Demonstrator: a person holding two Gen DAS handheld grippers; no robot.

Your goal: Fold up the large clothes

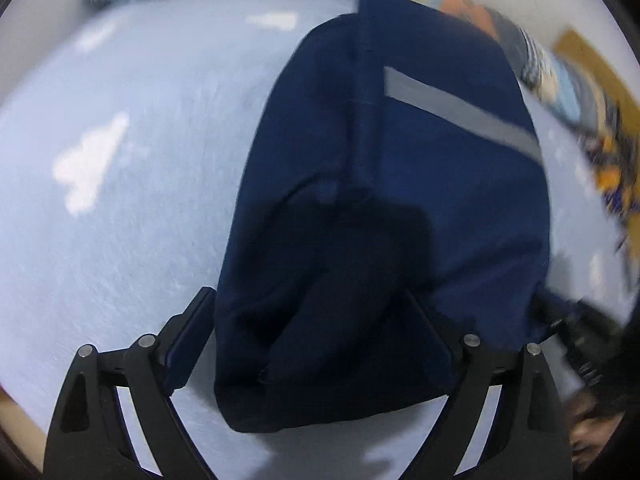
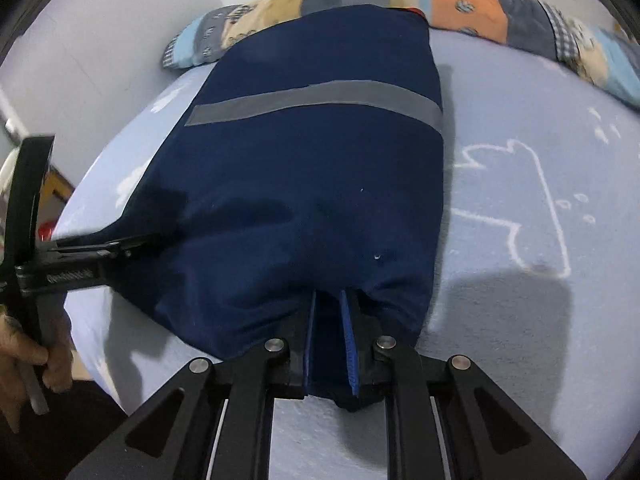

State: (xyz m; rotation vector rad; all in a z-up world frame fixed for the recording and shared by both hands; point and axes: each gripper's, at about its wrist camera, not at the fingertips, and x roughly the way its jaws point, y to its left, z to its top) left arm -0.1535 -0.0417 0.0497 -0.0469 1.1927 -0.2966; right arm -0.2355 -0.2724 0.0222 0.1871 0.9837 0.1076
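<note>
while navy garment (image 2: 304, 184) covers bedsheet (image 2: 520, 120), patchwork quilt (image 2: 460, 4) behind

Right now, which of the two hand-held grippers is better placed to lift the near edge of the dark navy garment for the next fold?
The right gripper, probably: its jaws are pinched on the near hem of the dark navy garment. The left gripper stands wide open around the cloth, gripping nothing yet.

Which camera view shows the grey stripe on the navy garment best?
The right wrist view: the grey stripe crosses the whole navy garment, sharp. The left wrist view shows only part of it, blurred and slanted.
</note>
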